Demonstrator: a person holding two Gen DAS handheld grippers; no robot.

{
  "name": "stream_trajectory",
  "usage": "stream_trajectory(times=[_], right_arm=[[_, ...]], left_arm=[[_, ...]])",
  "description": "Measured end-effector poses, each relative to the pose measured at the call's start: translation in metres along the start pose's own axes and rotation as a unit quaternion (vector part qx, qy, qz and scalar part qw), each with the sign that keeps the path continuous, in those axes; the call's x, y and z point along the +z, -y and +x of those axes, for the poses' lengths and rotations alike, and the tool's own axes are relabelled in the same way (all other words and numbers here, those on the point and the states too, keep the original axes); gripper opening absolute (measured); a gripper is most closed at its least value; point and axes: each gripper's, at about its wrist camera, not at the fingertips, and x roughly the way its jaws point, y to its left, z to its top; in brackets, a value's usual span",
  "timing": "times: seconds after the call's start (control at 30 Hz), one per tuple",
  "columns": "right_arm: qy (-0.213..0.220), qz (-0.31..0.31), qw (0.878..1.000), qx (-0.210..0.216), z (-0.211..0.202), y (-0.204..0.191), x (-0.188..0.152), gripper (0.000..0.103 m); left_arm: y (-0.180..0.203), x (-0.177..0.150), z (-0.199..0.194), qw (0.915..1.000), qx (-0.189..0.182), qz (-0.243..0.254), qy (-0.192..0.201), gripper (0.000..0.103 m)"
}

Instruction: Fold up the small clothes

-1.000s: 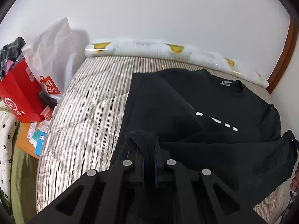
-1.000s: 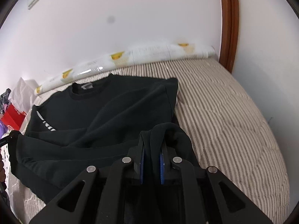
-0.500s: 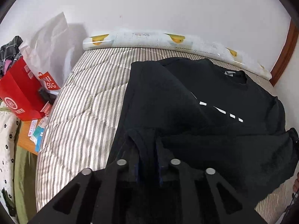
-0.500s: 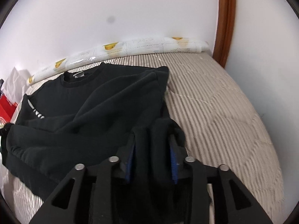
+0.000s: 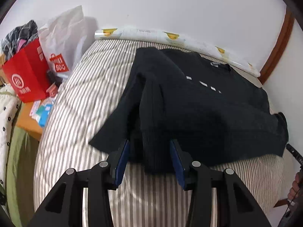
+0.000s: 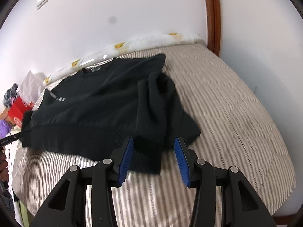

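A black sweater (image 5: 198,104) (image 6: 94,104) lies flat on the striped bed (image 5: 85,104), collar toward the wall. Both sleeves are folded in over its body. In the left wrist view, the left sleeve (image 5: 151,113) runs down to my left gripper (image 5: 150,141). Its jaws are opening, and the cuff lies loose between the blue pads (image 5: 122,160) without being pressed. In the right wrist view, the right sleeve (image 6: 151,104) ends between the fingers of my right gripper (image 6: 154,139). Those jaws are opening too, and the pads (image 6: 126,158) stand off the cloth.
A rolled white mat with yellow prints (image 5: 170,36) lies along the wall. A red paper bag (image 5: 26,75) and a white plastic bag (image 5: 62,37) stand left of the bed. A brown door frame (image 6: 212,15) rises at the right. A person's hand (image 5: 295,187) shows at the edge.
Both grippers were shut on the sleeve cuffs. They have let go, their jaws have spread, and both have drawn back toward the bed's near edge.
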Motion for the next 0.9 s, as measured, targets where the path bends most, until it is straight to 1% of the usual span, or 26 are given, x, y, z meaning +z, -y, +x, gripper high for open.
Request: stream_trajectory(times=[0.07, 0.17, 0.4, 0.43, 0.5, 0.57, 0.63, 0.77, 0.9], right_arm=[[-0.008, -0.007, 1.0, 0.006, 0.0, -0.005, -0.012, 0.045], [-0.021, -0.01, 1.0, 0.013, 0.008, -0.008, -0.023, 0.045], [-0.027, 0.001, 1.0, 0.016, 0.026, -0.012, -0.014, 0.045], [-0.027, 0.003, 1.0, 0.015, 0.028, -0.011, -0.014, 0.044], [-0.025, 0.006, 1.0, 0.018, 0.029, -0.011, -0.013, 0.041], [-0.022, 0.001, 1.0, 0.018, 0.028, -0.011, -0.012, 0.023], [-0.018, -0.008, 1.0, 0.014, 0.023, -0.013, -0.012, 0.01], [-0.002, -0.016, 1.0, 0.023, 0.005, -0.013, -0.01, 0.006], [0.031, -0.025, 0.999, 0.026, -0.019, -0.018, -0.005, 0.005]], left_arm=[[-0.001, -0.012, 0.0, 0.9999, -0.009, -0.001, -0.005, 0.042], [-0.001, -0.019, 0.003, 0.9999, -0.013, 0.0, -0.01, 0.042], [0.002, -0.007, 0.017, 0.9993, -0.034, -0.011, -0.013, 0.041], [0.003, -0.005, 0.019, 0.9993, -0.035, -0.009, -0.014, 0.039], [0.008, -0.003, 0.022, 0.9995, -0.028, -0.004, -0.015, 0.035], [0.012, -0.001, 0.023, 0.9996, -0.024, 0.0, -0.016, 0.023], [0.015, 0.0, 0.019, 0.9997, -0.018, 0.007, -0.013, 0.013], [0.02, 0.002, 0.004, 0.9997, -0.012, 0.018, 0.01, 0.008], [0.019, 0.005, -0.019, 0.9987, -0.025, 0.012, 0.042, 0.007]])
